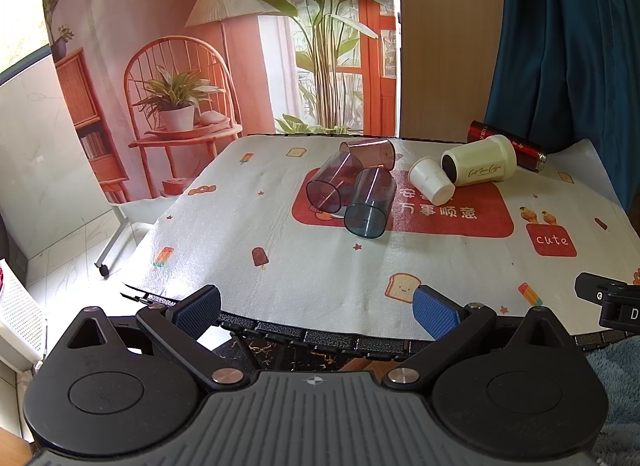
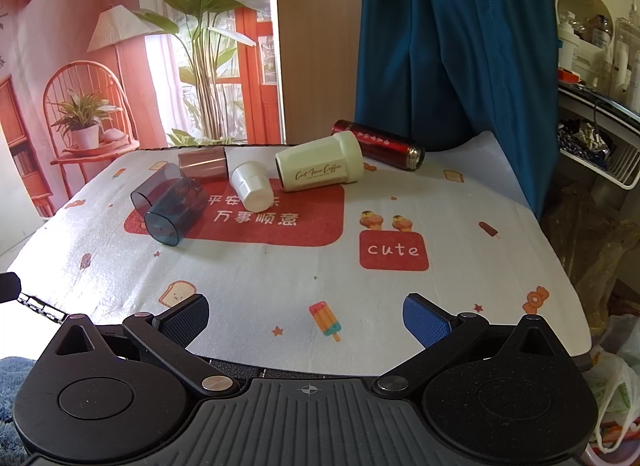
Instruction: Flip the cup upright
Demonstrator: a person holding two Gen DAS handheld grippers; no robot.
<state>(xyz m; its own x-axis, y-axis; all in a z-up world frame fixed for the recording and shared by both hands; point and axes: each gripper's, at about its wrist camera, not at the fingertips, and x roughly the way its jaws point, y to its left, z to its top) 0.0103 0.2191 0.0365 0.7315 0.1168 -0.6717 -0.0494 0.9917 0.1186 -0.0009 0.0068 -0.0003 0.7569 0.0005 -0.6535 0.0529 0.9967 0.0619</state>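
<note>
Several cups lie on their sides at the far middle of the table. A clear blue cup (image 1: 368, 203) (image 2: 174, 211) lies nearest, a clear purple cup (image 1: 332, 181) (image 2: 158, 185) beside it, a pinkish cup (image 1: 372, 151) (image 2: 203, 163) behind. A small white cup (image 1: 430, 179) (image 2: 252, 185) and a cream coffee cup (image 1: 480, 165) (image 2: 320, 165) lie to their right. A red flask (image 1: 508, 143) (image 2: 380, 141) lies at the back. My left gripper (image 1: 318, 308) and right gripper (image 2: 306, 318) are open and empty at the table's near edge, far from the cups.
The table wears a white printed cloth (image 1: 320, 266) (image 2: 280, 274) with a red patch. A blue curtain (image 2: 440, 45) hangs behind. A shelf with bottles (image 2: 592, 45) stands at the right. The right gripper's tip (image 1: 608, 298) shows in the left wrist view.
</note>
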